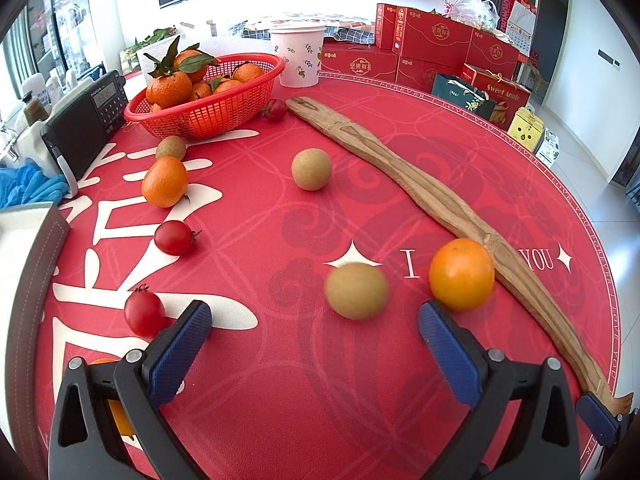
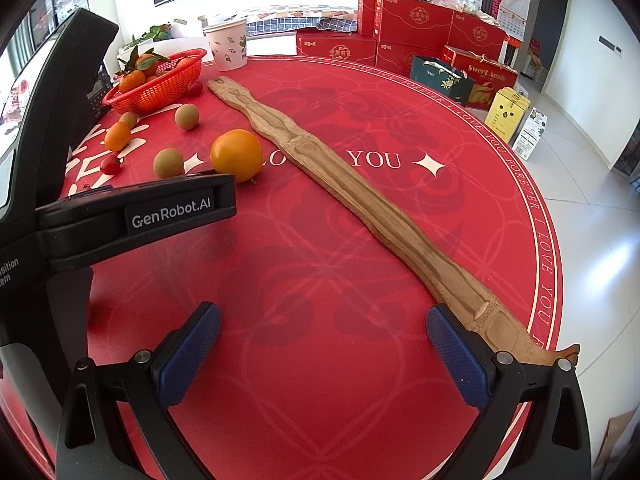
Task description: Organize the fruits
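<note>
My left gripper (image 1: 314, 316) is open just above the red table mat, with nothing between its fingers. A blurred tan round fruit (image 1: 357, 290) lies just ahead of it, and an orange (image 1: 462, 275) sits by the right fingertip against a long wooden strip (image 1: 436, 200). Two cherry tomatoes (image 1: 144, 312) (image 1: 174, 237), a small orange (image 1: 165, 181) and two more tan fruits (image 1: 311, 169) (image 1: 171, 147) are scattered to the left. A red basket (image 1: 208, 114) of leafy mandarins stands far left. My right gripper (image 2: 324, 320) is open over bare mat, beside the strip (image 2: 360, 200).
A black radio (image 1: 92, 120) and blue gloves (image 1: 28, 186) sit at the table's left edge. A white patterned cup (image 1: 298, 56) stands behind the basket. Red gift boxes (image 1: 432, 44) are stacked beyond the table. The left gripper's body (image 2: 132, 216) crosses the right wrist view.
</note>
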Demonstrator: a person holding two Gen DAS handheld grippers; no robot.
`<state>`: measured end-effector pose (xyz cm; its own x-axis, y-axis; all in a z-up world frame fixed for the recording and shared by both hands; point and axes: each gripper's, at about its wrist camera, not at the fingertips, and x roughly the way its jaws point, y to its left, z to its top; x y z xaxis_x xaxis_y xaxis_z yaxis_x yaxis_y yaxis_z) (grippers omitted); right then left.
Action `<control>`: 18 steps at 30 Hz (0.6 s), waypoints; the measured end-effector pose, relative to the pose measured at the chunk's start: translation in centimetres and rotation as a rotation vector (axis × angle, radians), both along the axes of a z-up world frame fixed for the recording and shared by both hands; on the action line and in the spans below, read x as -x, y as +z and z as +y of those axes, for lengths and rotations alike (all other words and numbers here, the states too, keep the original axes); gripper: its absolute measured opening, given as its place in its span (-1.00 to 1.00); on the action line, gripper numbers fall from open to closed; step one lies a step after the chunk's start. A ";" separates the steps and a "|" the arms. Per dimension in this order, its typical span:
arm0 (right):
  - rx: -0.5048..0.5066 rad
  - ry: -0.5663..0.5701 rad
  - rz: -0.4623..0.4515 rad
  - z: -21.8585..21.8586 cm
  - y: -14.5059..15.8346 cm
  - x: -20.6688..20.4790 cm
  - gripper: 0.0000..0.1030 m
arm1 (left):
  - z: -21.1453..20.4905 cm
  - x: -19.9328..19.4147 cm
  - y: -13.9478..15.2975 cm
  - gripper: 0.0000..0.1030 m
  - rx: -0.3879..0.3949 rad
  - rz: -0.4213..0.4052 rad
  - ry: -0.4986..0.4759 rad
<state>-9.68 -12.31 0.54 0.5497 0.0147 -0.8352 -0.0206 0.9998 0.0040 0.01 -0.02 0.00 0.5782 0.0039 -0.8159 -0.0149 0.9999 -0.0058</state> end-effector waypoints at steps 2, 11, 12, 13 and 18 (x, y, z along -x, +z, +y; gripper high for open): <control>0.000 -0.001 -0.001 0.0 0.0 0.0 1.00 | 0.0 0.0 0.0 1.00 0.000 0.000 0.000; 0.001 -0.001 -0.002 0.2 0.1 -0.1 1.00 | 0.0 0.0 0.0 1.00 0.000 0.000 0.000; 0.001 0.002 -0.005 0.1 0.1 -0.1 1.00 | 0.0 0.0 0.0 1.00 0.000 0.000 0.000; 0.001 0.007 -0.008 0.2 0.1 0.0 1.00 | 0.0 0.0 0.0 1.00 0.000 0.000 0.000; 0.000 0.030 -0.010 0.1 0.1 0.1 1.00 | 0.0 0.0 0.0 1.00 0.000 0.000 0.000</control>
<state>-9.77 -12.20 0.62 0.5577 0.0313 -0.8294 -0.0509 0.9987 0.0035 0.01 -0.02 0.00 0.5781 0.0038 -0.8159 -0.0149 0.9999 -0.0059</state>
